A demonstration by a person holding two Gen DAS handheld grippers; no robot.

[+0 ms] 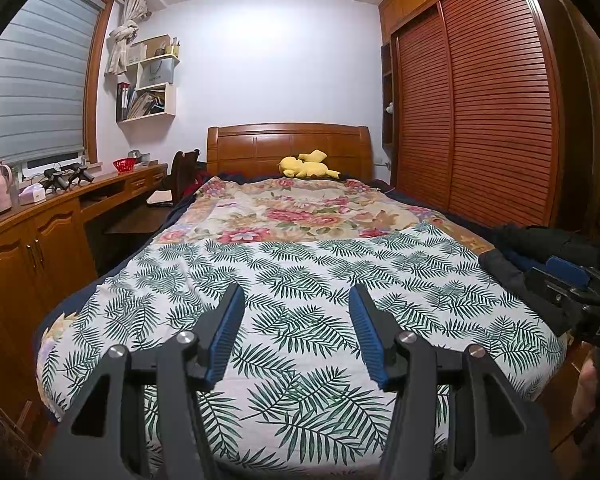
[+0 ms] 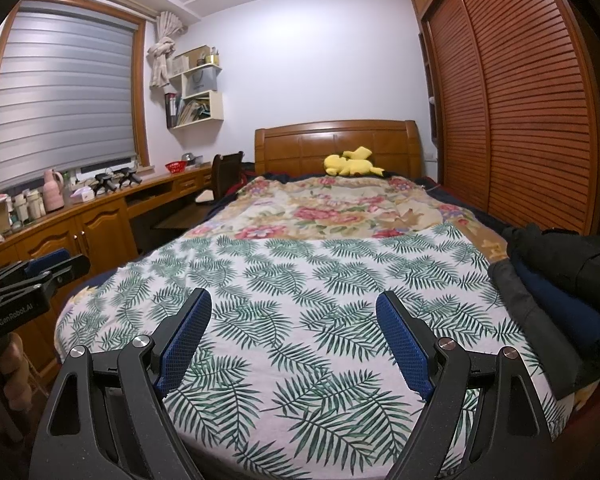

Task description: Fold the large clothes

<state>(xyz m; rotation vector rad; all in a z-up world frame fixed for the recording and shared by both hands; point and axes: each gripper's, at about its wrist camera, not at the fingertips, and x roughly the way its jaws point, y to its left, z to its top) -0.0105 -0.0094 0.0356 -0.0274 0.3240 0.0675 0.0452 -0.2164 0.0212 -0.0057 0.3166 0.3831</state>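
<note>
Leaf-print bedspread (image 1: 300, 280), left tongs (image 1: 296, 300) level above it (spread wide, empty); right tongs (image 2: 294, 304) likewise; dark clothes (image 2: 560, 280) alongside

— What do we see at the head of the bed (image 1: 100, 312)?

— A yellow plush toy (image 1: 306, 165) against the wooden headboard (image 1: 260, 144).

— And to our left?

— A long bench (image 2: 100, 208) under the window blind (image 2: 60, 100), carrying a red basket (image 2: 176, 167) and a pink jug (image 2: 53, 191). Slatted wardrobe doors (image 2: 532, 120) stand opposite.
</note>
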